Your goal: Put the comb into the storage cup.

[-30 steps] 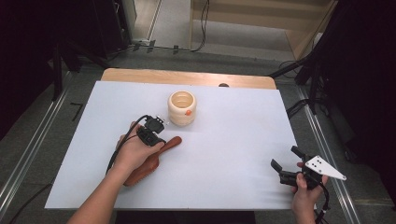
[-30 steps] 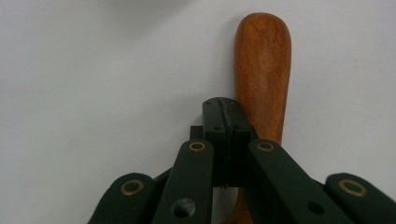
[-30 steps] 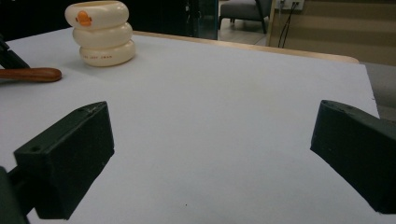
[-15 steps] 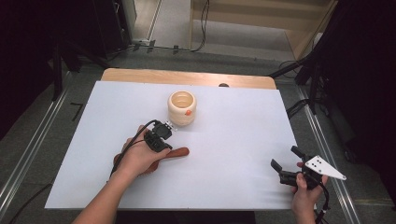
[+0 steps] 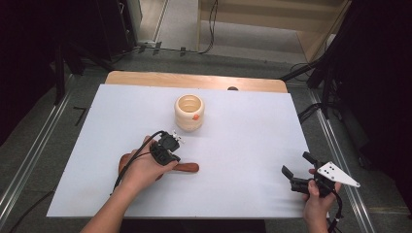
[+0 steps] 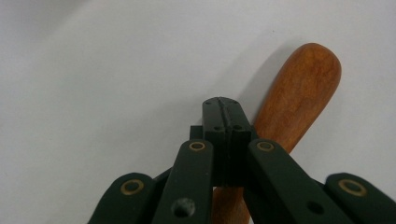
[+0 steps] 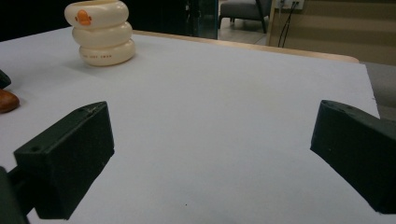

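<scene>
Wooden handle (image 6: 299,98): reddish-brown, smooth, polished, slight sheen. Cream ribbed cup (image 5: 189,112): smooth, glossy, looks like plastic or glazed ceramic. Table cover (image 5: 252,131): white, matt, paper-like. Bare table edge (image 5: 194,80): light wood. Left gripper (image 6: 222,116) jaws: matt black plastic, brass-coloured rivets.

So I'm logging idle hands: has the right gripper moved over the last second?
No. The right gripper sits at the same spot by the white sheet's near right corner, jaws open.
</scene>
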